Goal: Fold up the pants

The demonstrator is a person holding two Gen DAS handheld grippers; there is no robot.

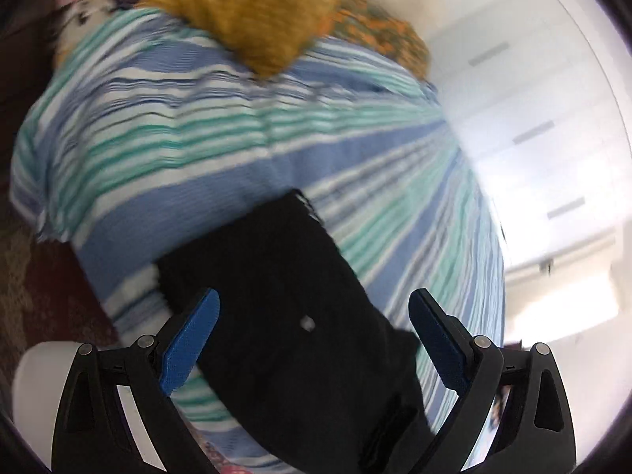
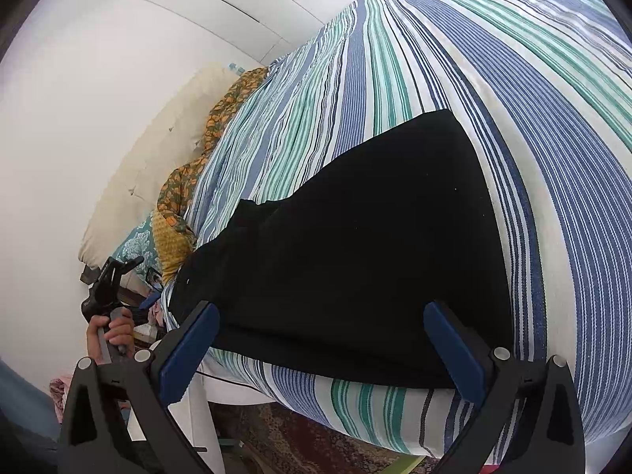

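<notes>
Blue-padded and spread apart, our right gripper [image 2: 322, 345] hovers empty over the near edge of the black pants [image 2: 355, 245]; our left gripper [image 1: 314, 335] is likewise open above them, clamping nothing. The pants lie flat on the striped bed [image 2: 493, 79] near its edge, seemingly already doubled leg on leg. In the right view their long axis runs from 8 o'clock to 2 o'clock. We judge the next move to be pinching one end and carrying it across.

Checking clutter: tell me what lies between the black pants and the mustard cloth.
Only bare striped sheet between pants and mustard cloth, per left wrist view.
</notes>
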